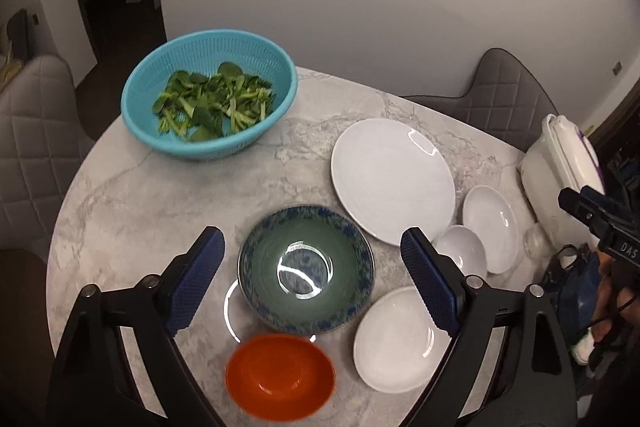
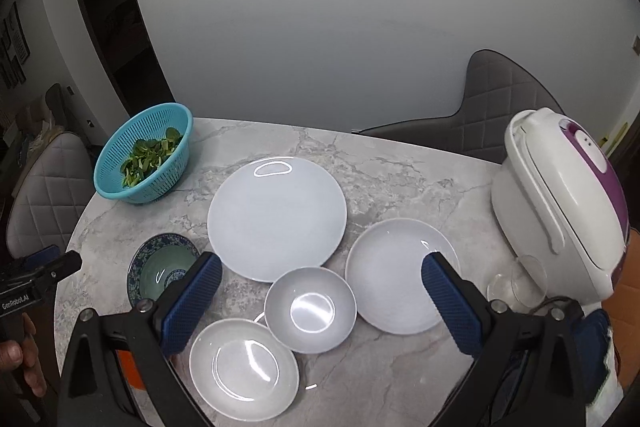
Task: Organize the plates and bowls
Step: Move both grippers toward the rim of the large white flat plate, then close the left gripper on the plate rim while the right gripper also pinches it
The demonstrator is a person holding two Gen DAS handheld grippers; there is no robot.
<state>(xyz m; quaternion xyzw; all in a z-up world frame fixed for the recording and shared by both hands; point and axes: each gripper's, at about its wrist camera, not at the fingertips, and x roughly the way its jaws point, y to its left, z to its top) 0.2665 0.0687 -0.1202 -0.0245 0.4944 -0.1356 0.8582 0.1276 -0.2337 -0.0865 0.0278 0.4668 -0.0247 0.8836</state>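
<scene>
My left gripper [image 1: 312, 233] is open and hovers over a blue-green patterned bowl [image 1: 306, 269], one finger on each side and clear of its rim. An orange bowl [image 1: 280, 375] sits just in front of that bowl. My right gripper [image 2: 322, 259] is open above a small white bowl [image 2: 310, 309], without touching it. Around this bowl lie a large white plate [image 2: 276, 217], a medium white plate [image 2: 400, 275] and a shallow white dish [image 2: 244, 367]. The patterned bowl [image 2: 160, 271] shows at the left of the right wrist view.
All of it rests on a round marble table [image 2: 400, 167]. A teal colander [image 1: 210, 95] of cut greens stands at the back left. A white and purple rice cooker [image 2: 560, 207] and a clear glass [image 2: 516, 283] occupy the right edge. Grey quilted chairs [image 1: 500, 87] surround the table.
</scene>
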